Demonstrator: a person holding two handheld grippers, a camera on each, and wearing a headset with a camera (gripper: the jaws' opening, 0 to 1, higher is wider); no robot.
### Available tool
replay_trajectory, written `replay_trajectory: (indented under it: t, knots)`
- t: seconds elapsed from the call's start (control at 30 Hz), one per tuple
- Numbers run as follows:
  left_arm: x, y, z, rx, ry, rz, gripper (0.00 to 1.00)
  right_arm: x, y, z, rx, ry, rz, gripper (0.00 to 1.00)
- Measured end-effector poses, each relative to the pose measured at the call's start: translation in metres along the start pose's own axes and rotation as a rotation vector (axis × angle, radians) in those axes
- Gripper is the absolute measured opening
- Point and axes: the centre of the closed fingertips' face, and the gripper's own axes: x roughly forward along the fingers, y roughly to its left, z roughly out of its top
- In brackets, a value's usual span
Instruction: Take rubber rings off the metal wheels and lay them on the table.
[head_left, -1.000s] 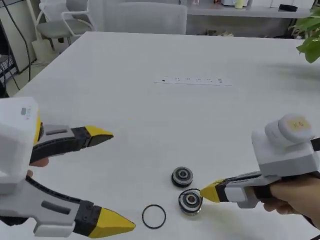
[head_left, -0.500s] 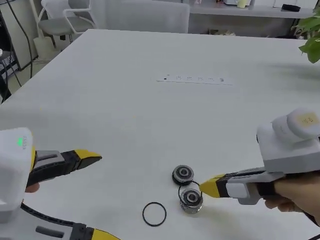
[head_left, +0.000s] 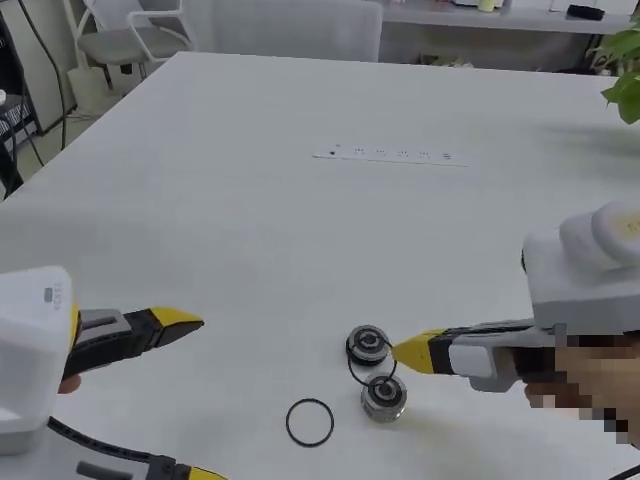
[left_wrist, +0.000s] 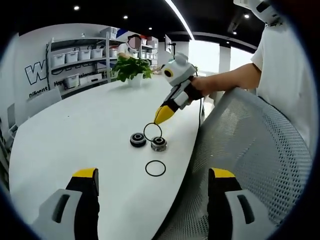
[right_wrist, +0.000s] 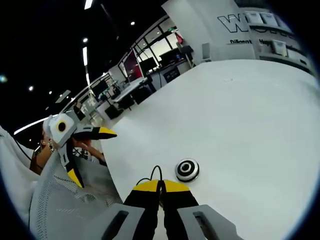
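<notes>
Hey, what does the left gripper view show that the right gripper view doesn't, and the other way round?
Left gripper view: a wheel with a second wheel beside it, a loose ring flat on the table, a plant and a mesh chair back.
Right gripper view: the left gripper, jaws wide apart, with a hand behind it.
Shared: the white table, one wheel, and the right gripper shut on the held ring, which hangs clear of the table.
</notes>
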Motion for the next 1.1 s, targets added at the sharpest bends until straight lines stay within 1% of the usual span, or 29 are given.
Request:
replay_trajectory:
  t: [0.17,0.37,0.5,0.67,0.73,0.8,0.83,0.87,0.93,1.0,1.1]
  knots:
    - [0.001,-0.003,0.002,-0.009,-0.013,-0.011,0.9,0.001,0.007,0.007,-0.001,-0.023,0.005,0.0]
    - [0.001,-0.004,0.001,-0.016,-0.011,-0.018,0.9,0.004,0.015,0.013,-0.015,-0.039,0.014,0.0]
    - [0.002,-0.004,0.0,-0.013,-0.006,-0.018,0.9,0.009,0.021,0.018,-0.025,-0.05,0.017,0.0]
    - [0.001,-0.004,0.0,-0.015,-0.007,-0.017,0.89,0.016,0.029,0.021,-0.032,-0.063,0.036,0.0]
    - [0.001,-0.004,0.0,-0.017,-0.007,-0.016,0.89,0.02,0.035,0.021,-0.057,-0.066,0.049,0.0]
    - [0.001,-0.003,0.0,-0.018,-0.008,-0.014,0.89,0.023,0.037,0.02,-0.067,-0.072,0.045,0.0]
    - [0.001,-0.003,0.0,-0.018,-0.009,-0.013,0.88,0.026,0.041,0.017,-0.085,-0.058,0.061,0.0]
    - [0.001,-0.003,0.0,-0.019,-0.01,-0.013,0.88,0.027,0.043,0.016,-0.098,-0.06,0.066,0.0]
    - [0.001,-0.004,0.0,-0.021,-0.011,-0.016,0.88,0.032,0.042,0.012,-0.129,-0.05,0.059,0.0]
    - [0.002,-0.004,0.0,-0.021,-0.009,-0.019,0.88,0.036,0.038,0.006,-0.172,-0.023,0.039,0.0]
    - [0.002,-0.004,-0.001,-0.019,-0.004,-0.018,0.88,0.041,0.037,0.001,-0.197,-0.017,0.038,0.0]
